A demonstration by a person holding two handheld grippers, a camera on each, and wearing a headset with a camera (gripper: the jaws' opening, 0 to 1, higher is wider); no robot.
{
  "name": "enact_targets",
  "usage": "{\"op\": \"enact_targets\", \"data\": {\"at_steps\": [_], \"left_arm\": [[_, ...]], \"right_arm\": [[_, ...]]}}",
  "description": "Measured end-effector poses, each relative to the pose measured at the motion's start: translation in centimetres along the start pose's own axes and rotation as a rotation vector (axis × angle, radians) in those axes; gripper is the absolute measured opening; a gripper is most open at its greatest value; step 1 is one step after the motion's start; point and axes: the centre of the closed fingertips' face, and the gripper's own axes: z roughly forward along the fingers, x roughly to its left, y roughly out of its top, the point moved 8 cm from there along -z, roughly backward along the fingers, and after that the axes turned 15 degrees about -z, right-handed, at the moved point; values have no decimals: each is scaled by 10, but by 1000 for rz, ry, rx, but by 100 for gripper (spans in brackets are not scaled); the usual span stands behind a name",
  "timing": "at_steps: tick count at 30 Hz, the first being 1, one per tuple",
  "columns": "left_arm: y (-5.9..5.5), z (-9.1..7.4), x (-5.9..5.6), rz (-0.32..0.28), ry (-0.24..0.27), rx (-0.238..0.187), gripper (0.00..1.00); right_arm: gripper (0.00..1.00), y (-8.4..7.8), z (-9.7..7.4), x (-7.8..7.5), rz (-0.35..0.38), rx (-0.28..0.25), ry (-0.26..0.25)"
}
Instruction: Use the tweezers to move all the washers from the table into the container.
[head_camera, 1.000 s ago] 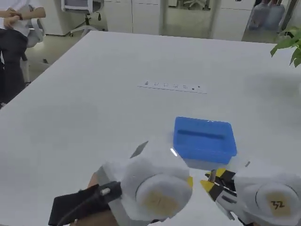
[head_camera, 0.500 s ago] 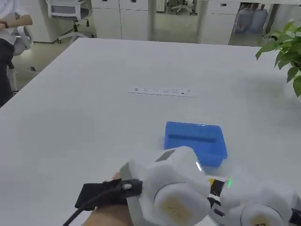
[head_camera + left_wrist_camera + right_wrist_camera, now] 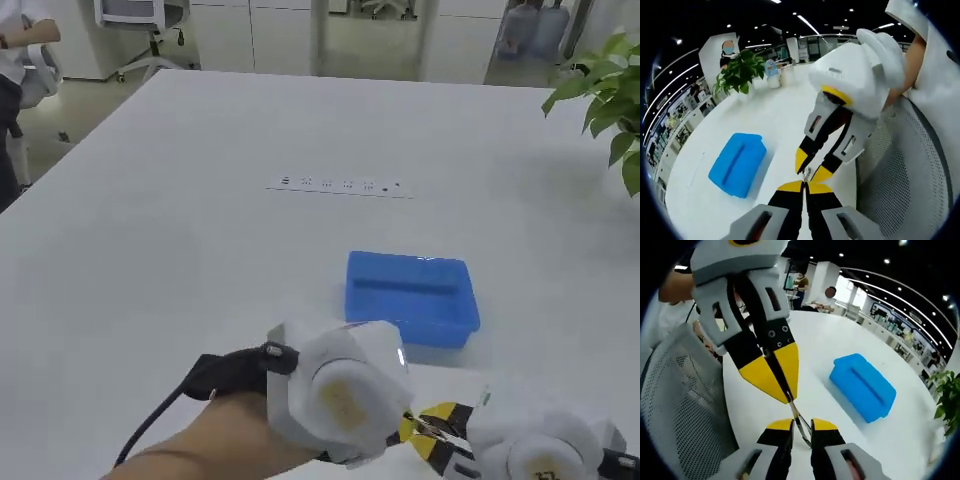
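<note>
**Meeting jaw to jaw over the tweezers, short of the blue container**

Nearest the person, a mesh chair back (image 3: 685,410) sits just behind both grippers. The person's hand (image 3: 245,425) carries the left gripper (image 3: 805,187) low over the white table (image 3: 200,230). The right gripper (image 3: 801,425) is just beside it, on its right. The two face each other, yellow tips almost nose to nose.

The tweezers (image 3: 797,415) bridge that meeting point. They show as a thin metal sliver whose long axis runs straight from one pair of jaws into the other, in line with both grippers. One end lies between the left gripper's jaws and the other points down into the right gripper's. Which end is the tip I cannot make out.

The left gripper's jaws are drawn together to a point, with only the thin metal between them, so they are clamped on the tweezers. The right gripper's jaws stand a narrow slit apart with the tweezers lying in the slit. Whether its pads press on the metal I cannot tell.

Beyond the jaws, a little past the left gripper and apart from both, the blue container (image 3: 412,322) rests upright on the table. It is a shallow rectangular tray with its open side up. It lies left of the left gripper's jaws and right of the right gripper's.

Farther out, a white power strip (image 3: 340,186) lies flat in the tabletop, well beyond the container. A leafy plant (image 3: 605,85) stands off past the right gripper's side. At the far edge, beyond the left gripper's side, are an office chair (image 3: 135,20) and a seated person (image 3: 20,40).
</note>
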Motion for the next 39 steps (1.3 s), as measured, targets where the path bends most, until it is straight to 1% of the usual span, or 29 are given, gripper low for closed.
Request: {"op": "enact_targets", "data": {"at_steps": [1,2,4,5,6,8,9,10,13,14,15,17,20,22,23,24,25,26,28,29,30,31,32,33,34,35,37,38,39], "left_arm": [[-4,1,3,9,-4,26,0],[-10,3,8,27,-6,55,0],[-18,7,13,67,-14,76,0],[-23,11,16,54,-12,95,0],[-26,13,18,49,-23,120,0],[-30,17,21,76,-23,125,0],[-35,20,23,98,-22,156,0],[-36,22,24,107,-24,173,0],[-40,28,27,106,-23,194,0],[-45,33,30,104,-16,223,0],[-48,35,31,109,-24,240,0],[-49,37,31,110,-16,248,0],[-51,38,33,81,-3,260,0],[-52,39,34,69,14,259,0],[-53,39,34,61,11,257,0],[-53,38,33,46,13,248,0],[-53,36,34,15,37,225,0],[-52,34,35,-1,54,215,1],[-51,26,35,-42,65,190,7],[-48,20,36,-82,95,146,9],[-47,15,36,-116,114,120,12],[-45,8,35,-184,133,90,16],[-44,5,35,-206,140,75,21],[-41,-2,35,-255,161,34,27],[-37,-11,33,-327,175,-34,30],[-33,-21,31,-382,188,-84,33],[-29,-32,30,-442,229,-152,45],[-28,-40,28,-472,246,-173,50],[-27,-45,27,-480,260,-196,53]], "right_arm": [[13,0,-4,-2,40,-15,-12],[14,1,-9,-3,57,-30,-24],[17,-2,-20,-4,122,-40,-45],[18,-3,-25,-4,158,-48,-53],[20,-3,-32,-5,215,-78,-62],[22,-6,-43,-8,287,-95,-96],[21,-8,-47,-9,294,-95,-108],[21,-10,-53,-9,299,-96,-127],[22,-18,-60,-8,324,-86,-153],[22,-21,-62,-7,336,-83,-160],[23,-22,-62,-7,347,-82,-162],[24,-19,-65,-8,355,-90,-171],[25,-17,-66,-8,352,-90,-178],[26,-18,-66,-6,355,-87,-175],[27,-18,-66,-6,356,-87,-174],[28,-18,-66,-6,357,-86,-175],[28,-18,-66,-7,357,-89,-182],[29,-18,-67,-7,358,-88,-184],[30,-20,-69,-9,374,-94,-189],[31,-20,-69,-10,381,-100,-191],[32,-20,-71,-12,393,-108,-195],[33,-20,-72,-14,397,-110,-199],[34,-21,-73,-16,405,-114,-205],[37,-21,-74,-18,416,-117,-209],[39,-21,-75,-20,432,-127,-213],[40,-21,-77,-22,443,-136,-218],[43,-21,-79,-25,456,-141,-225],[45,-21,-79,-25,457,-142,-229],[46,-20,-80,-25,454,-143,-233]]}}
